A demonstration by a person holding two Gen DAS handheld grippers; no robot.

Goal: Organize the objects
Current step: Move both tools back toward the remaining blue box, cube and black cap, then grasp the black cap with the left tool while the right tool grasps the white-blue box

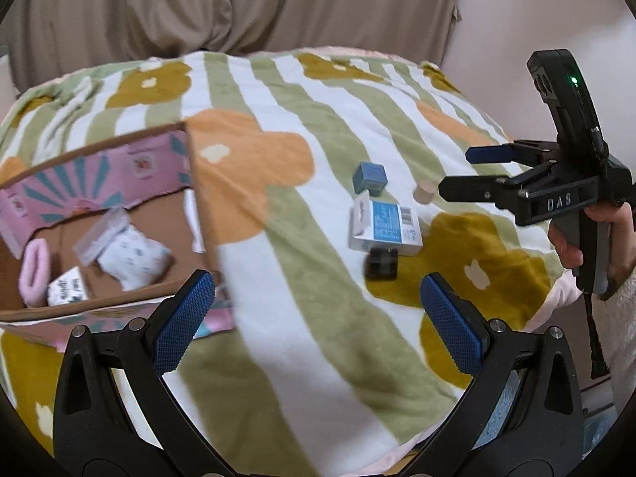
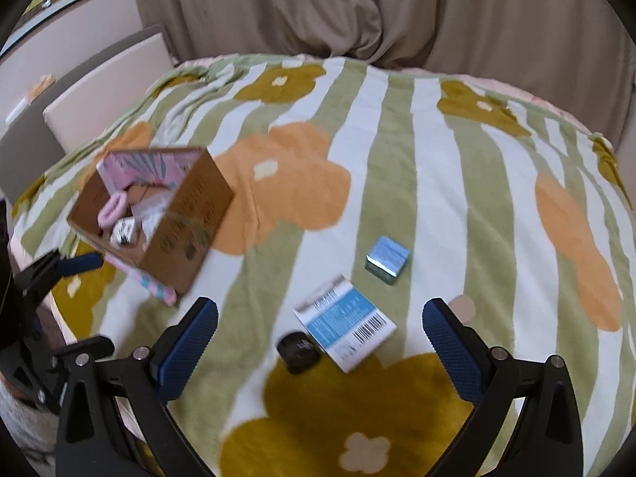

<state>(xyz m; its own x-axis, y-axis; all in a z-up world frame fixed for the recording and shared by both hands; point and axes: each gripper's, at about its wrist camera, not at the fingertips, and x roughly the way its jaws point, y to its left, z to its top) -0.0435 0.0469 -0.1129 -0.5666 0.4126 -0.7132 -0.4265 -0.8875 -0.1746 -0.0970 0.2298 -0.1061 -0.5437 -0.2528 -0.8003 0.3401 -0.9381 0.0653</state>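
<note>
Spread across the bed: a plush blanket (image 2: 397, 167) striped green and white, with orange and mustard flowers. Beyond it, beige curtains (image 2: 357, 8).

At ten o'clock on the blanket in the right wrist view, an open brown cardboard box (image 2: 187, 214) with pink printed flaps, tilted, holding a pink rolled fabric piece (image 1: 35, 274), a white patterned pouch (image 1: 133, 256) and a small white printed packet (image 1: 67, 290), all lying loose on the box floor.

Well apart from the box, toward the middle of the blanket, four small things close together. Flat white-and-blue carton with a barcode (image 2: 345, 324), lying face down just ahead of the right claw (image 2: 320, 344), between its two blue-padded fingers and slightly to one o'clock. Touching the carton's near corner at seven o'clock, a small black square case (image 2: 298, 351). At one o'clock from the carton, near but apart, a small blue-grey cube box (image 2: 387, 259). At three o'clock from the carton, a pale round wooden peg (image 2: 463, 308), partly hidden behind the right finger.

Right claw released, fingers spread wide, gripping nothing, hovering above the blanket.

Left claw (image 1: 318, 318) likewise released and empty, fingers wide apart; box at its ten o'clock, carton cluster at one o'clock. A hand (image 1: 572, 242) on the right claw's handle at three o'clock in the left wrist view.
</note>
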